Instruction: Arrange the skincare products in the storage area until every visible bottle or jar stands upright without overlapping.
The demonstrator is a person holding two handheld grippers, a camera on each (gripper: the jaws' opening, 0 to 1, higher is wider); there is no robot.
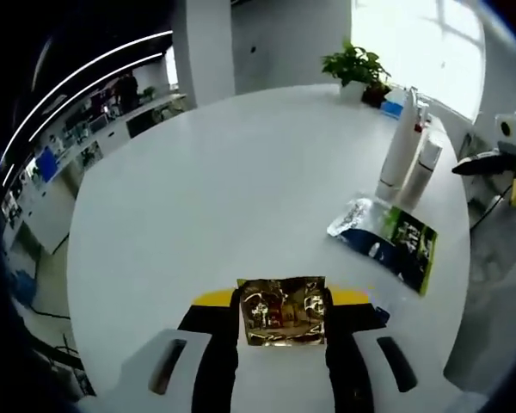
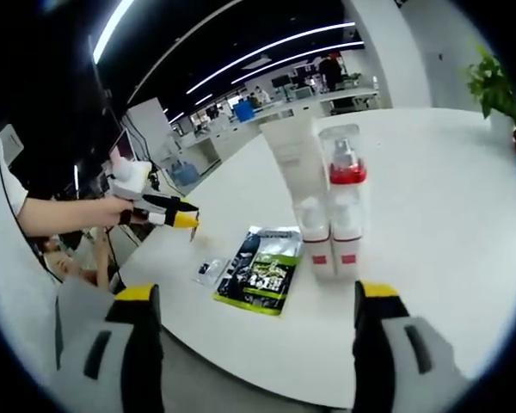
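My left gripper [image 1: 282,301] is shut on a small gold foil sachet [image 1: 284,314], held just over the near part of the white round table [image 1: 198,198]. At the far right stand a white tube [image 1: 399,146] and a shorter white bottle [image 1: 421,170], both upright and side by side. A green, black and silver sachet [image 1: 389,241] lies flat in front of them. In the right gripper view, the tube [image 2: 291,168] and the bottle with a red collar [image 2: 344,194] stand just beyond my right gripper [image 2: 258,331], which is open and holds nothing. The flat sachet [image 2: 262,268] lies to their left.
A potted plant [image 1: 357,64] stands at the table's far edge, with a blue item beside it. A small clear packet [image 2: 211,271] lies near the table edge. A person's hand holds the left gripper [image 2: 159,209] beyond that edge. Desks and shelves line the room behind.
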